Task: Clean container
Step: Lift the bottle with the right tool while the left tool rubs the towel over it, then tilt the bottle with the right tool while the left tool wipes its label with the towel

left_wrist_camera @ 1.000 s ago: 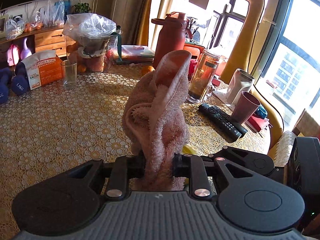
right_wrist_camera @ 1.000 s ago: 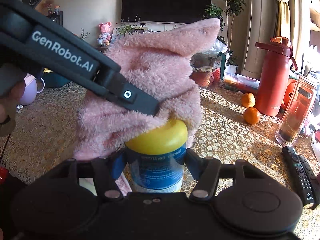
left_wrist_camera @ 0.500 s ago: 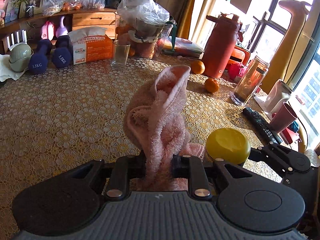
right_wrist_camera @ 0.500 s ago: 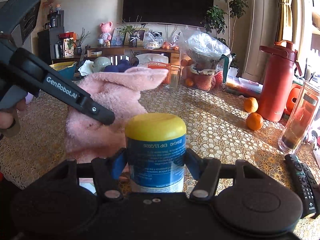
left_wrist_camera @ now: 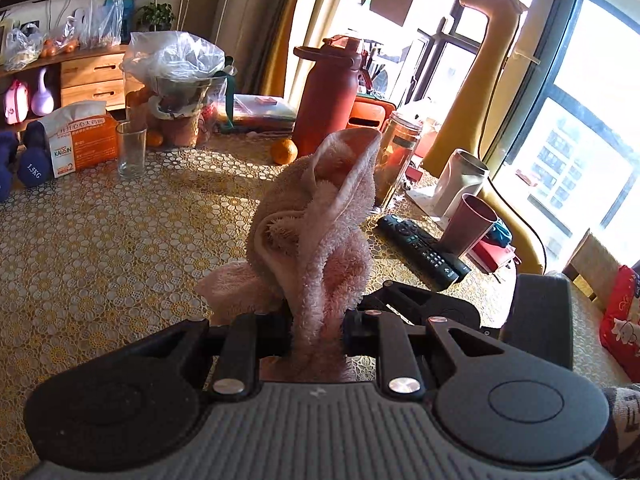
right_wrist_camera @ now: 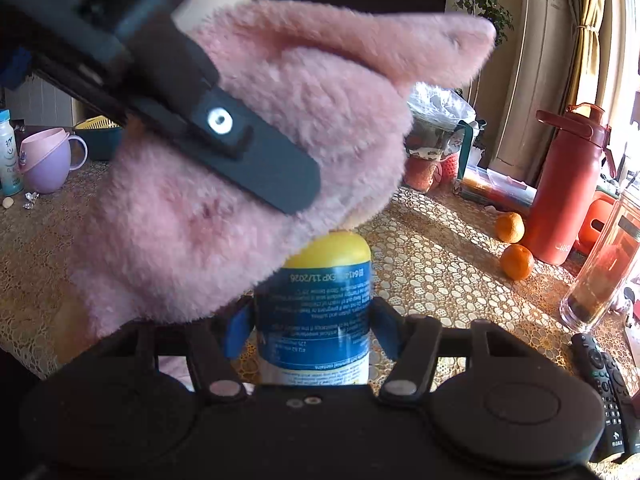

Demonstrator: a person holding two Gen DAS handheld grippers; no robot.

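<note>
A fluffy pink cloth [left_wrist_camera: 316, 232] stands bunched up between the jaws of my left gripper [left_wrist_camera: 316, 322], which is shut on it. In the right wrist view my right gripper [right_wrist_camera: 312, 330] is shut on an upright blue container [right_wrist_camera: 314, 320] with a yellow lid [right_wrist_camera: 332, 250]. The same pink cloth [right_wrist_camera: 248, 184] lies over the left part of that lid, and one black finger of the left gripper [right_wrist_camera: 248, 160] crosses in front of it. The container is hidden behind the cloth in the left wrist view.
On the lace-covered table [left_wrist_camera: 112, 248] stand a drinking glass [left_wrist_camera: 131, 150], a red flask [left_wrist_camera: 330, 96], a tea tumbler [left_wrist_camera: 394, 160], a remote [left_wrist_camera: 422, 250], a dark red cup [left_wrist_camera: 466, 226] and two oranges [right_wrist_camera: 510, 228]. A lilac mug [right_wrist_camera: 48, 160] sits at the left.
Half a second ago the cloth was off to the left of the container with the lid bare; now it is back on the lid, as one second ago. The container has not moved.
</note>
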